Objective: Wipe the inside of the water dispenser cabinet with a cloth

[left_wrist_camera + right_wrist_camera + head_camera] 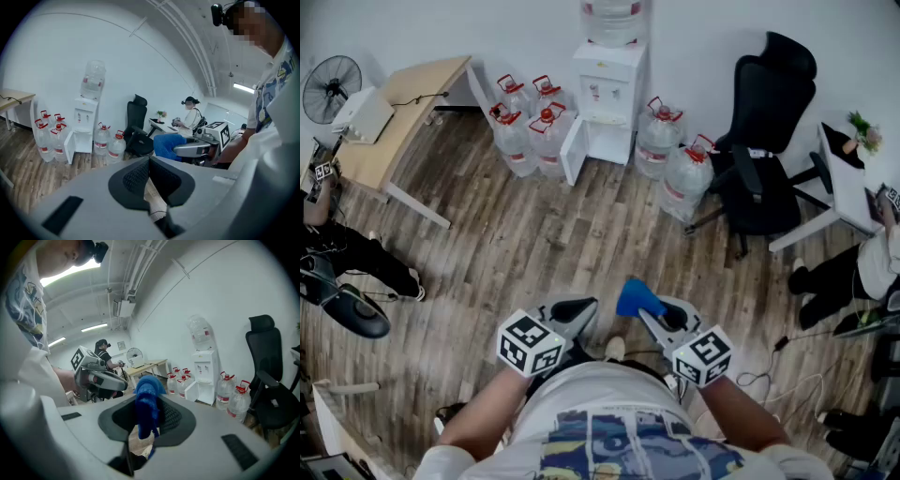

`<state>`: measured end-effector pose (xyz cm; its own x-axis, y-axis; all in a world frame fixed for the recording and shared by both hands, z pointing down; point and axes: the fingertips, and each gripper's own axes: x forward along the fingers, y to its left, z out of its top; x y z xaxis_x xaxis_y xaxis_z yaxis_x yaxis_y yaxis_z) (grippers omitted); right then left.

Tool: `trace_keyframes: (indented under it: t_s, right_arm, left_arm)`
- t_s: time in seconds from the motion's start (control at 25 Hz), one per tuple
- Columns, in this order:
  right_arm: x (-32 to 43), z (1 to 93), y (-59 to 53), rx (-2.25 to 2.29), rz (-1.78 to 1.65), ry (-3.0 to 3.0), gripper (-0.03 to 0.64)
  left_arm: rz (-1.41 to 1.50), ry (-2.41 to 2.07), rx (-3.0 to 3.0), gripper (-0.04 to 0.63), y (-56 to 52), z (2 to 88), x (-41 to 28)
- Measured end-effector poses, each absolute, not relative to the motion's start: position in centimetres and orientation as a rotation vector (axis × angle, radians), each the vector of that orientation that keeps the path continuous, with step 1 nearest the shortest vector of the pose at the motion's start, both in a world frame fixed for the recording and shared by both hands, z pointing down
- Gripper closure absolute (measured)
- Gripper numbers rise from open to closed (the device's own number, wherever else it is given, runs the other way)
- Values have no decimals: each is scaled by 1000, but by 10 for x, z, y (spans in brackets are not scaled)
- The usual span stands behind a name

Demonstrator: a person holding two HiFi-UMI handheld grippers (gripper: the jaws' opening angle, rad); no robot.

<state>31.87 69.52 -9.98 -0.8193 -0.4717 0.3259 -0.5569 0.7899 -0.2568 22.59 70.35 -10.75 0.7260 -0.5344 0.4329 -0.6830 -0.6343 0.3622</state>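
Note:
A white water dispenser stands against the far wall, its lower cabinet door swung open to the left. It also shows in the left gripper view as the dispenser and in the right gripper view as the dispenser. My right gripper is shut on a blue cloth, held close to my body; the cloth sticks up between the jaws. My left gripper is shut with nothing in it, level with the right one. Both are far from the dispenser.
Several large water bottles flank the dispenser on both sides. A black office chair stands to the right, a wooden desk with a fan to the left. Seated people are at both room edges. Cables lie on the floor at right.

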Motion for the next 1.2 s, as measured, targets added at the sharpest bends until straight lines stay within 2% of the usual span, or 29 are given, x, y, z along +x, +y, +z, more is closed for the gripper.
trace_keyframes:
  t_s: [0.28,0.6,0.88,1.2]
  right_arm:
    - [327,-99,703,781,510,-2733,532]
    - [310,-95,692,788,572,-2771,532]
    - [263,-89,667,825,598,-2744,532]
    - [162,-95,614,900,586,-2678,531]
  left_arm:
    - [375,-924,2413,592,712,-111,238]
    - [400,-949,2401,592,708,-111,220]
    - [374,-929,2410,592,680,-108,173]
    - [341,-889,2443,592,632,-109,65]
